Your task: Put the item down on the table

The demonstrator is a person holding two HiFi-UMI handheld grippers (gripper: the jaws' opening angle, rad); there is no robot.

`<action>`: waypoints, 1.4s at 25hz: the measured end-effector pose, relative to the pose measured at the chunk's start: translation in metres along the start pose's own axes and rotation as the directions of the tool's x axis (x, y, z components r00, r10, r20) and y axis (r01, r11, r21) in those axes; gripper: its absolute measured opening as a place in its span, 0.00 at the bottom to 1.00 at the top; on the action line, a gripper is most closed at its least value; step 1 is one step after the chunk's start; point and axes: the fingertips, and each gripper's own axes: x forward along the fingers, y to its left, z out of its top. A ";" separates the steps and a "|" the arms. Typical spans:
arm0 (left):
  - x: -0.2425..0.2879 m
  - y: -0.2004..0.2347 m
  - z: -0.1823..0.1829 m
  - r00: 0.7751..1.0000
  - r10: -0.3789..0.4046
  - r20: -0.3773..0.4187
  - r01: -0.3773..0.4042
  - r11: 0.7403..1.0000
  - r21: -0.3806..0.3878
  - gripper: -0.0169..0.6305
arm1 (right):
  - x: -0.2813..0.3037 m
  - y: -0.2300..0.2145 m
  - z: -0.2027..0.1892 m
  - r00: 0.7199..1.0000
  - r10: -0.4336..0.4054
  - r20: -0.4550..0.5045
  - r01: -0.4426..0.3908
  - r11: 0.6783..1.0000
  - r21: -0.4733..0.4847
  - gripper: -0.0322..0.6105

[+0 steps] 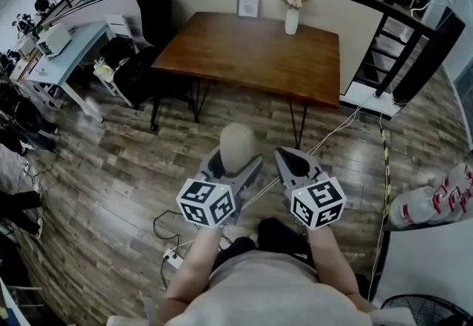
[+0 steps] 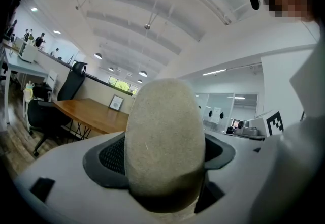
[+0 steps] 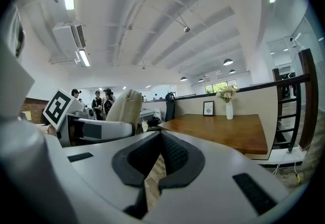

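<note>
The item [image 1: 238,145] is matte beige. The table [image 1: 251,51] is warm reddish-brown wood — its vase [image 1: 292,21] white. The floor [image 1: 111,169] shows planks in mottled grey-brown.

No legible text anywhere. Framed print [image 1: 248,2] on the wall is too small to read. Left cube [image 1: 207,203] and right cube [image 1: 318,202] show only square marker patterns.

Head view: the lower part of the item [image 1: 237,145] is hidden between the jaws of the left gripper [image 1: 235,163]. Bottles [image 1: 436,202] are cut off by the right edge, and a fan [image 1: 425,310] by the lower right corner. The frame [image 1: 248,3], upper centre, is too small to read. Left gripper view: the item fills the centre and hides most of the pads [image 2: 111,154].
</note>
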 end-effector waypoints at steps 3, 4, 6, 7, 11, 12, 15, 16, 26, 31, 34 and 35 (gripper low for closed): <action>0.002 0.013 0.004 1.000 0.013 0.011 -0.013 1.000 0.000 0.66 | 0.014 -0.004 0.000 1.000 0.006 -0.002 -0.006 1.000 -0.003 0.06; 0.002 0.018 0.005 1.000 0.020 0.017 -0.020 1.000 -0.004 0.66 | 0.018 -0.007 0.000 1.000 0.006 -0.001 -0.006 1.000 -0.002 0.06; 0.005 0.029 0.007 0.999 0.036 0.024 -0.036 0.999 -0.013 0.66 | 0.029 -0.012 -0.002 1.000 0.011 -0.003 -0.011 1.000 0.005 0.06; 0.008 0.036 0.007 0.999 0.043 0.024 -0.043 0.999 -0.017 0.66 | 0.035 -0.015 -0.003 1.000 0.015 -0.005 -0.015 1.000 0.010 0.06; 0.029 0.062 0.012 0.998 0.055 0.030 -0.055 0.998 -0.026 0.66 | 0.068 -0.032 -0.006 0.999 0.041 -0.009 -0.040 0.999 0.013 0.06; 0.036 0.069 0.015 0.998 0.057 0.032 -0.056 0.998 -0.028 0.66 | 0.078 -0.038 -0.004 0.999 0.047 -0.008 -0.047 0.999 0.011 0.06; 0.060 0.093 0.025 0.997 0.072 0.027 -0.071 0.997 -0.029 0.66 | 0.110 -0.057 0.005 0.998 0.064 -0.002 -0.064 0.998 0.011 0.06; 0.068 0.101 0.030 0.997 0.076 0.026 -0.075 0.997 -0.031 0.66 | 0.121 -0.064 0.010 0.998 0.069 0.002 -0.069 0.998 0.011 0.06; 0.158 0.158 0.093 0.990 0.105 0.091 -0.105 0.994 -0.004 0.66 | 0.215 -0.138 0.055 0.991 0.126 0.042 -0.127 0.992 0.005 0.06; 0.191 0.178 0.107 0.989 0.119 0.090 -0.120 0.993 0.007 0.66 | 0.250 -0.162 0.061 0.988 0.151 0.041 -0.152 0.988 0.017 0.06; 0.205 0.190 0.111 0.988 0.127 0.085 -0.128 0.992 0.004 0.66 | 0.265 -0.173 0.057 0.987 0.161 0.023 -0.161 0.987 0.027 0.06; 0.208 0.195 0.112 0.988 0.130 0.085 -0.130 0.991 0.001 0.66 | 0.270 -0.177 0.057 0.987 0.161 0.019 -0.161 0.986 0.030 0.06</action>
